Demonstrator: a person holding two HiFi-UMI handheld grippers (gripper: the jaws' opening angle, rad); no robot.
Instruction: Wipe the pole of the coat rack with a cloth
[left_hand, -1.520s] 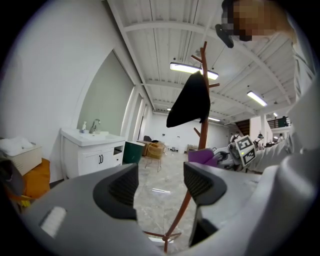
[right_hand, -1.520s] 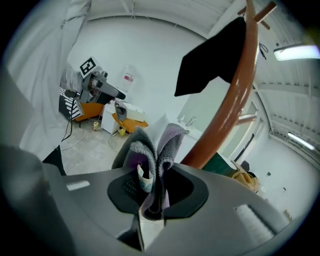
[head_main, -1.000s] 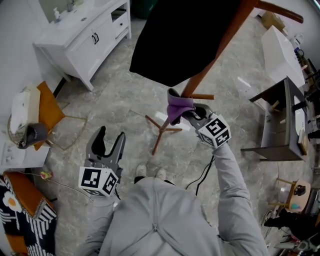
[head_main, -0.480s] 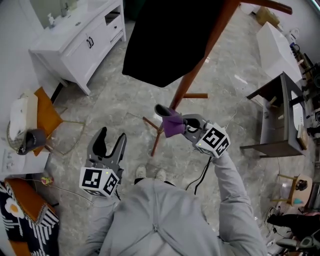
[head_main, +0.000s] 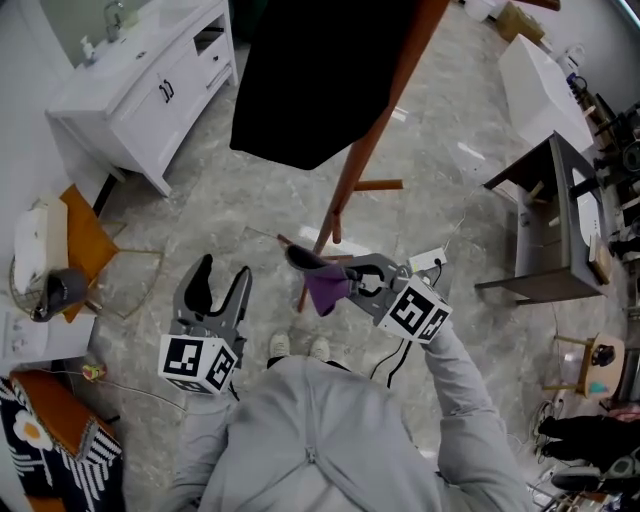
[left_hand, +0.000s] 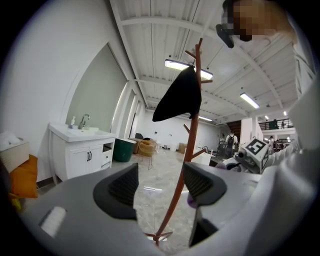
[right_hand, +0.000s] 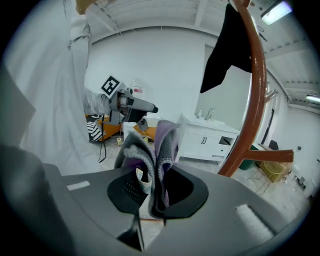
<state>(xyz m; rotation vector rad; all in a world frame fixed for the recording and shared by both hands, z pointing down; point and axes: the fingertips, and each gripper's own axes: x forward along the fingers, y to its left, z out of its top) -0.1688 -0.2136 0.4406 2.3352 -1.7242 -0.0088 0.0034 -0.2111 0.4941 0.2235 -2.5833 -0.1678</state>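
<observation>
Within right gripper view alone, white tag (right_hand: 142, 180) on cloth (right_hand: 165, 145)

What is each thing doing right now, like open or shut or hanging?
Left tongs: open, holding nothing.
Right tongs: shut on the purple cloth.
Purple cloth: bunched up, pinched in the right tongs.
Coat rack pole: standing on the floor.
Black garment: hanging on the rack.
Cabinet doors: shut.

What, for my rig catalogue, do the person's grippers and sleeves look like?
The left gripper and right gripper are grey with black pads; each carries a white cube with black square markers. The sleeves are light grey.
</observation>
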